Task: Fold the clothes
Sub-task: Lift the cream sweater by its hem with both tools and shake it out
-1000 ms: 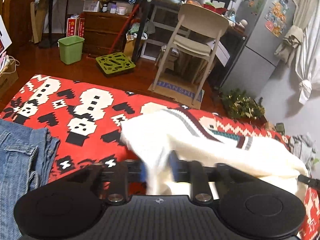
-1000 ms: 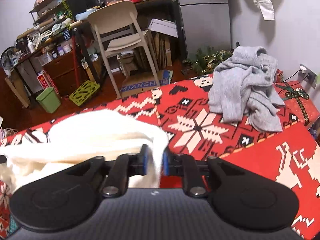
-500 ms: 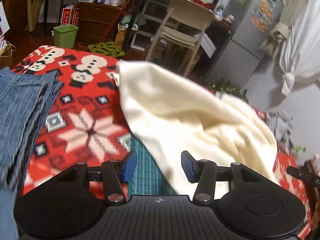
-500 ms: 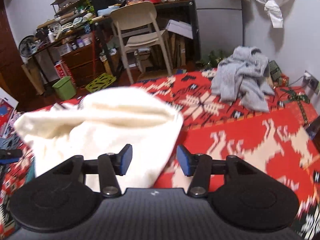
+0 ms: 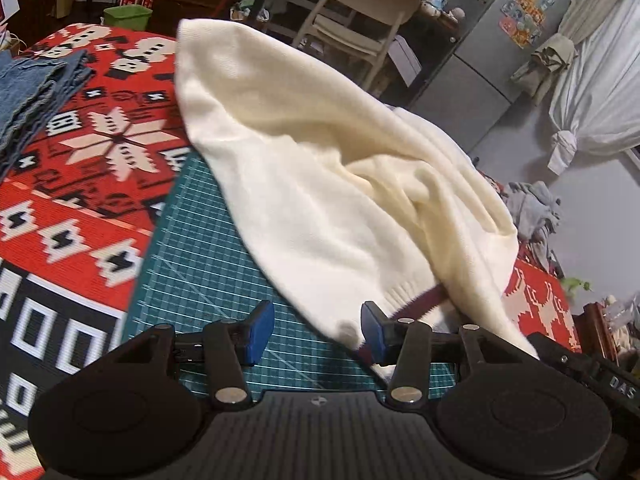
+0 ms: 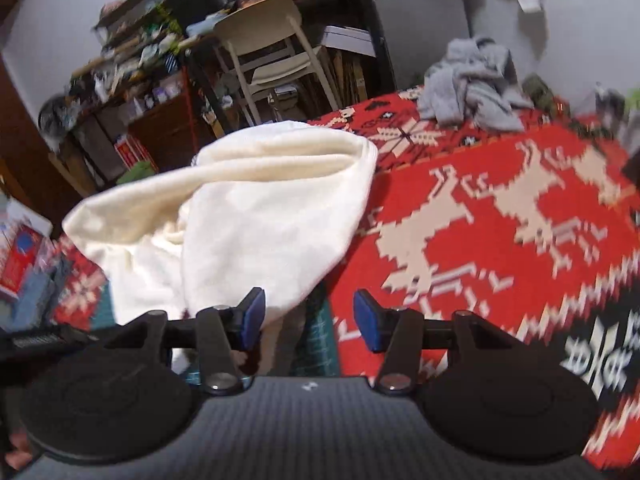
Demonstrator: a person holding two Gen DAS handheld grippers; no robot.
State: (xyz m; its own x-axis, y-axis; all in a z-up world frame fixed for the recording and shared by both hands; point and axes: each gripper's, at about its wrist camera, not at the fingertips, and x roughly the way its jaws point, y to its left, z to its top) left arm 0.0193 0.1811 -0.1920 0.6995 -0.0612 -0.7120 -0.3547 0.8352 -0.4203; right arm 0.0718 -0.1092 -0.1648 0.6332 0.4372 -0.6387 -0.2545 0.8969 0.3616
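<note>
Cream knit sweater (image 5: 320, 184) lies slumped over a green grid mat (image 5: 208, 264) on the red patterned blanket (image 6: 500, 240). Both grippers have just been opening: the left gripper (image 5: 316, 330) gapes, hem between its fingers, apparently unpinched; the right gripper (image 6: 306, 320) stands apart too, cloth brushing its left pad. Both tilt downward.
</note>
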